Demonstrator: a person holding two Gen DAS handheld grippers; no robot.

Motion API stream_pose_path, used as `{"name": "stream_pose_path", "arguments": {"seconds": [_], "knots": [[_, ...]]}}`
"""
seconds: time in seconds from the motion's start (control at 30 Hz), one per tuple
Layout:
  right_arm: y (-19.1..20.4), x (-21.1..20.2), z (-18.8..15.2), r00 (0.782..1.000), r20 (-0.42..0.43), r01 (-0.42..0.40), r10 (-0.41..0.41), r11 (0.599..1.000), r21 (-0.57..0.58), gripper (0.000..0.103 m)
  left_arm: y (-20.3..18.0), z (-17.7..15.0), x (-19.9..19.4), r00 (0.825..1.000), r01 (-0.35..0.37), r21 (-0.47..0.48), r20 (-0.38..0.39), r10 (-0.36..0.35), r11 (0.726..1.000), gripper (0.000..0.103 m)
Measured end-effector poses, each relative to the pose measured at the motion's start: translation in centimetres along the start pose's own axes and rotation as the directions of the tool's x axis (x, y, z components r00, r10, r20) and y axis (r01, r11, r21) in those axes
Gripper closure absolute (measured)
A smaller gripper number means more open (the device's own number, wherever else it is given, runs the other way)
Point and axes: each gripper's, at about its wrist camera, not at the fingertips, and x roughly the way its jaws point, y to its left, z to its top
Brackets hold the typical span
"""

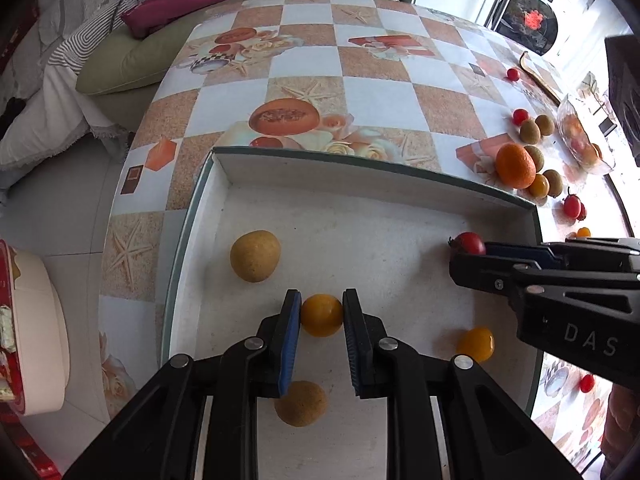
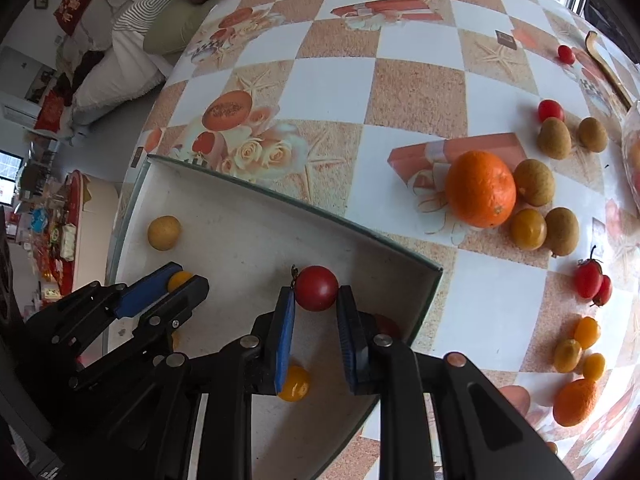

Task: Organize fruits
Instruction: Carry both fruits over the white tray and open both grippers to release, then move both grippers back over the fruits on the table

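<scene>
A white shallow box (image 1: 360,176) (image 2: 240,204) sits on the table. My left gripper (image 1: 321,312) is shut on a yellow cherry tomato (image 1: 321,315) (image 2: 179,279) over the box floor. My right gripper (image 2: 316,300) (image 1: 460,250) is shut on a red cherry tomato (image 2: 316,288) (image 1: 470,243) above the box's right side. In the box lie two tan longans (image 1: 255,255) (image 1: 301,403) and another yellow tomato (image 1: 476,344) (image 2: 295,383). A third red fruit (image 2: 387,326) is partly hidden behind my right finger.
Loose fruit lies on the checkered tablecloth right of the box: a large orange (image 2: 481,188), longans (image 2: 534,182), red tomatoes (image 2: 588,278), yellow tomatoes (image 2: 586,332), a small orange (image 2: 575,402). A sofa (image 1: 132,60) stands beyond the table's far left edge.
</scene>
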Motion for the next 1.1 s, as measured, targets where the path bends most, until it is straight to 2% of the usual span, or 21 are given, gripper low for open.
{"name": "stream_pose_path", "arguments": {"seconds": [0.07, 0.1, 0.13, 0.17, 0.23, 0.37, 0.47, 0.53, 0.57, 0.8, 0.97, 1.1], "knots": [[0.0, 0.1, 0.2, 1.000, -0.001, -0.001, 0.001, 1.000, 0.004, 0.078, -0.1, 0.0, 0.0, 1.000, 0.001, 0.004, 0.000, -0.001, 1.000, 0.078], [0.0, 0.1, 0.2, 1.000, -0.001, -0.003, 0.003, 1.000, 0.006, 0.077, -0.1, 0.0, 0.0, 1.000, 0.004, 0.005, 0.000, -0.004, 1.000, 0.062], [0.0, 0.1, 0.3, 1.000, 0.001, -0.005, 0.005, 1.000, 0.006, 0.072, -0.1, 0.0, -0.1, 1.000, -0.003, 0.002, 0.007, 0.003, 1.000, 0.034], [0.0, 0.1, 0.3, 1.000, 0.004, -0.010, 0.010, 1.000, 0.009, 0.069, 0.0, -0.1, -0.4, 0.999, -0.019, -0.003, 0.030, 0.019, 1.000, 0.026], [0.1, -0.2, 0.4, 1.000, 0.016, -0.027, 0.026, 1.000, 0.012, 0.058, -0.1, -0.2, -1.0, 0.998, -0.024, 0.001, 0.062, 0.024, 1.000, 0.025], [0.2, -1.0, 0.2, 0.998, 0.040, -0.045, 0.044, 0.999, 0.015, 0.052, -0.2, -0.1, -0.7, 0.999, -0.029, 0.004, 0.035, 0.028, 1.000, 0.025], [0.0, -1.9, 0.0, 0.995, 0.064, -0.083, 0.081, 0.996, 0.041, 0.041, -0.1, -0.2, -0.9, 0.999, -0.037, 0.000, 0.033, 0.037, 0.999, 0.025], [-0.3, -2.7, -0.1, 0.988, 0.086, -0.133, 0.127, 0.989, 0.061, 0.021, -0.2, -0.2, -1.1, 0.999, -0.044, 0.001, 0.029, 0.044, 0.999, 0.025], [-0.3, -3.0, -0.2, 0.985, 0.099, -0.151, 0.144, 0.986, 0.067, 0.018, -0.3, -0.2, -1.2, 0.998, -0.050, 0.005, 0.028, 0.050, 0.999, 0.025], [-1.6, -6.3, -1.7, 0.979, 0.175, -0.126, 0.105, 0.985, 0.115, 0.018, -1.7, -0.5, -2.5, 0.998, -0.052, 0.038, 0.039, 0.051, 0.998, 0.025], [-4.9, -9.0, -4.4, 0.975, 0.220, -0.062, 0.023, 0.983, 0.174, 0.018, -4.4, -0.3, -3.8, 0.998, -0.033, 0.091, 0.062, 0.027, 0.995, 0.025], [-8.1, -10.6, -7.4, 0.974, 0.219, 0.006, -0.058, 0.973, 0.231, 0.018, -7.8, 0.0, -4.9, 0.996, -0.016, 0.172, 0.085, 0.001, 0.985, 0.025]]}}
